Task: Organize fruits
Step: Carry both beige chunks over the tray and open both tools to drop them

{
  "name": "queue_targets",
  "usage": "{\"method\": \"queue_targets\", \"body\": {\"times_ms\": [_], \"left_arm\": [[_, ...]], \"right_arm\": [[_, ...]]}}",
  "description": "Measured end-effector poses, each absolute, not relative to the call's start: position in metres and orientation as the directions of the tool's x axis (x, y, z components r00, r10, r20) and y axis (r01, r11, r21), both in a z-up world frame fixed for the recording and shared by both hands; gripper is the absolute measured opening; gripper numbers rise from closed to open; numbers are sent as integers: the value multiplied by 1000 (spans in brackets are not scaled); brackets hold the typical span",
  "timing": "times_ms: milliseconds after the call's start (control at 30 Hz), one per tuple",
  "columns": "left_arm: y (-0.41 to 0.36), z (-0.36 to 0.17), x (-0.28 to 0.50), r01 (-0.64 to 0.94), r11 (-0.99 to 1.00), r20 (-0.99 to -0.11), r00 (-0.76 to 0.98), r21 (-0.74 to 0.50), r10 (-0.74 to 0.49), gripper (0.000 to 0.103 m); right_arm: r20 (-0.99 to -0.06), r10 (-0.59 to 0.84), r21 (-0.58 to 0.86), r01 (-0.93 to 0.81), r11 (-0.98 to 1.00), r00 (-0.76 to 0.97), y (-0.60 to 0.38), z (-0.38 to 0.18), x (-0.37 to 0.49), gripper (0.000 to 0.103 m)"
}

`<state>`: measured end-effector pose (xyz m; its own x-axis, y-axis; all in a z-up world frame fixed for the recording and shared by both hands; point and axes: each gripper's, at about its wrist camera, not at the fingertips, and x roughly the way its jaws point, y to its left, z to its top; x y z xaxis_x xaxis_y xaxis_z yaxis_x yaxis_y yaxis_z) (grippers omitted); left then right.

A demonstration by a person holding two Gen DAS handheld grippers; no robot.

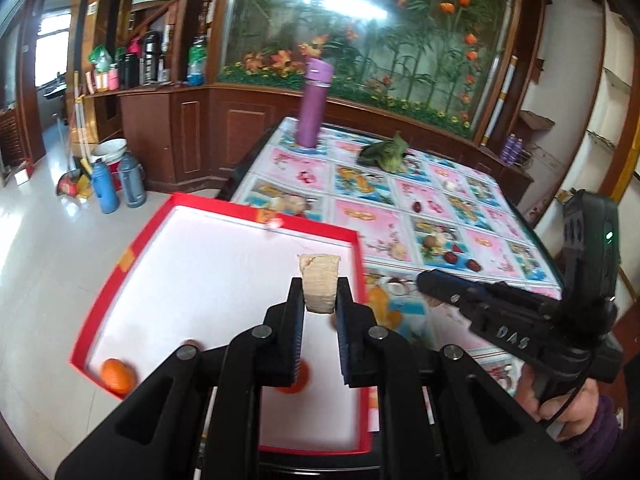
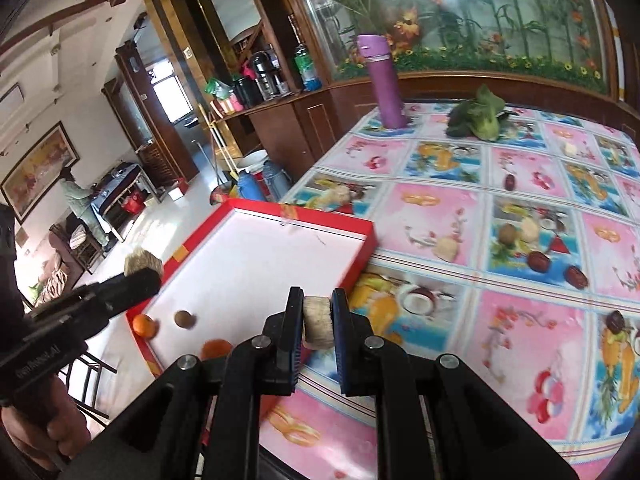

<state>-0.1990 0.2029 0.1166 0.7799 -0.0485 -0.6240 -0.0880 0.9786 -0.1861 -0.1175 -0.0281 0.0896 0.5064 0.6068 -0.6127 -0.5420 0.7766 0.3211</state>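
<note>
A red tray [image 1: 224, 204] with a white floor hangs over the table's left corner. My left gripper [image 1: 319, 286] hovers above it, shut on a pale beige fruit chunk [image 1: 320, 272]. Two oranges [image 1: 116, 376] [image 1: 298, 380] lie at the tray's near end. From the right wrist view, the tray [image 2: 320, 222] holds the oranges [image 2: 144, 326] [image 2: 216, 350] and a brown round fruit [image 2: 184, 319]. My right gripper [image 2: 318, 296] is shut on another pale chunk [image 2: 318, 322] just past the tray's right rim. The left gripper [image 2: 146, 276] shows at the left with its chunk [image 2: 143, 262].
Pale chunks [image 2: 446, 248] [image 2: 340, 196], a brown fruit [image 2: 508, 234] and several red dates [image 2: 538, 260] are scattered on the fruit-print tablecloth [image 2: 440, 208]. A purple flask [image 2: 382, 80] and a leafy green [image 2: 480, 116] stand at the far edge. Thermoses [image 1: 120, 184] sit on the floor left.
</note>
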Motion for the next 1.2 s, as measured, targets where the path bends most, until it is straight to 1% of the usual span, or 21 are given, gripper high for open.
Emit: {"method": "queue_targets", "body": {"times_ms": [200, 267, 500, 900, 1067, 1200], "left_arm": [[240, 100, -198, -186, 970, -654, 756, -153, 42, 16], [249, 93, -194, -199, 966, -669, 742, -165, 39, 17], [252, 62, -172, -207, 968, -727, 685, -143, 39, 17], [267, 40, -135, -296, 953, -800, 586, -62, 130, 17], [269, 31, -131, -317, 947, -829, 541, -44, 143, 17], [269, 32, -131, -317, 948, -831, 534, -24, 158, 17]], "right_arm": [[-625, 621, 313, -577, 754, 473, 7, 88, -107, 12], [-638, 624, 313, -588, 746, 452, 19, 82, -103, 12], [-685, 614, 297, -620, 727, 392, 55, 64, -93, 12], [-780, 533, 279, -581, 764, 327, 100, 33, -62, 12], [-787, 525, 270, -585, 765, 323, 102, 33, -64, 12], [-789, 530, 282, -584, 762, 311, 100, 34, -64, 13]]}}
